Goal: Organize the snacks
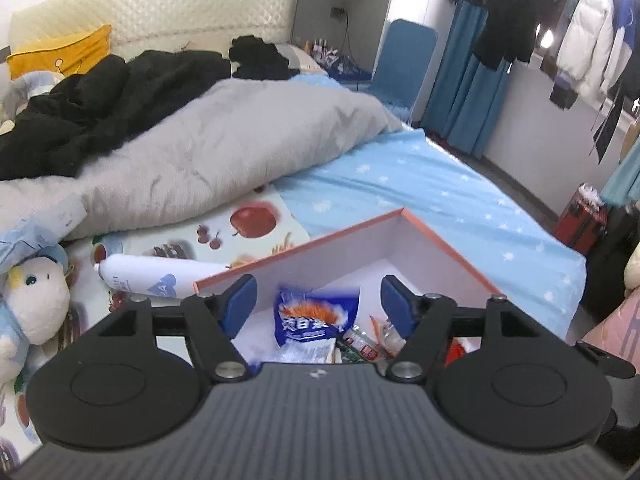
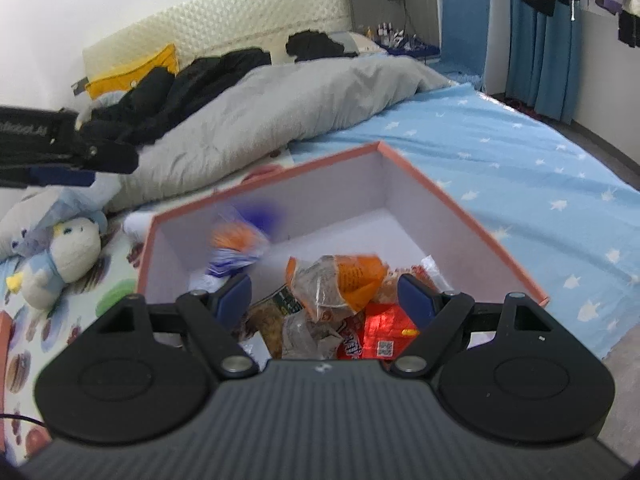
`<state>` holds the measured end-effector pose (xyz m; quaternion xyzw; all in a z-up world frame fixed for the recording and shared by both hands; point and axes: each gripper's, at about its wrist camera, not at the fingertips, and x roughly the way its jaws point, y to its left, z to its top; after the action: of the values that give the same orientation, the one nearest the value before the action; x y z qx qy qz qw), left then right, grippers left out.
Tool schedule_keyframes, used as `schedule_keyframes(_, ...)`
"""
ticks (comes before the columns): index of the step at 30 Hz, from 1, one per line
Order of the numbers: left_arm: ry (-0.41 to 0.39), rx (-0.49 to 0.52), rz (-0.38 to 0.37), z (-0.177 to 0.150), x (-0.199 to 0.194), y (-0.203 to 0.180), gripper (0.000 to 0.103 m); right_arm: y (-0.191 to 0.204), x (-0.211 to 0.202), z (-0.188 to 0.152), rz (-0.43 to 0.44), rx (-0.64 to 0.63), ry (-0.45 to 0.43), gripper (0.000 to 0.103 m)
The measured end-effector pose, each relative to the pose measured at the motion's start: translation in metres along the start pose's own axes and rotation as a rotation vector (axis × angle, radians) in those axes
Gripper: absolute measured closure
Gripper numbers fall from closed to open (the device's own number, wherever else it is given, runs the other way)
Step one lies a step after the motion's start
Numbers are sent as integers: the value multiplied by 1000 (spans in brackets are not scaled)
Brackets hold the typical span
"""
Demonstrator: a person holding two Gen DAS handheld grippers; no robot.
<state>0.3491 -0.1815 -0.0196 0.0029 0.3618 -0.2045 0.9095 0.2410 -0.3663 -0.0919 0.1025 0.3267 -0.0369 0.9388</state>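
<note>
Both the left gripper [image 1: 318,304] and right gripper [image 2: 324,296] stand released above the box [image 2: 440,196], grasping nothing; blue snack bag [image 1: 314,316] lies inside

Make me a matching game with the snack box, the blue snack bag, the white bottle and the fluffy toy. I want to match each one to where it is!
Things:
1. blue snack bag
2. white bottle
3. plush toy
4. box

Places:
A. lying on the fruit-print mat, just outside the box
B. on the bed, open, with snacks inside
C. inside the box
D. at the far left edge of the left wrist view

Pairs: 1-C, 2-A, 3-D, 4-B
</note>
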Motion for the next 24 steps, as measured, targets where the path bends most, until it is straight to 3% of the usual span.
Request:
schedule_keyframes(11,-93,-56,-11,-10,-98,3,28,15,-89,25,47,-22,-175,21)
schedule_keyframes(24,-180,-79,46,-68,-190,-2,28,30,-144,2,65,-58,-225,21)
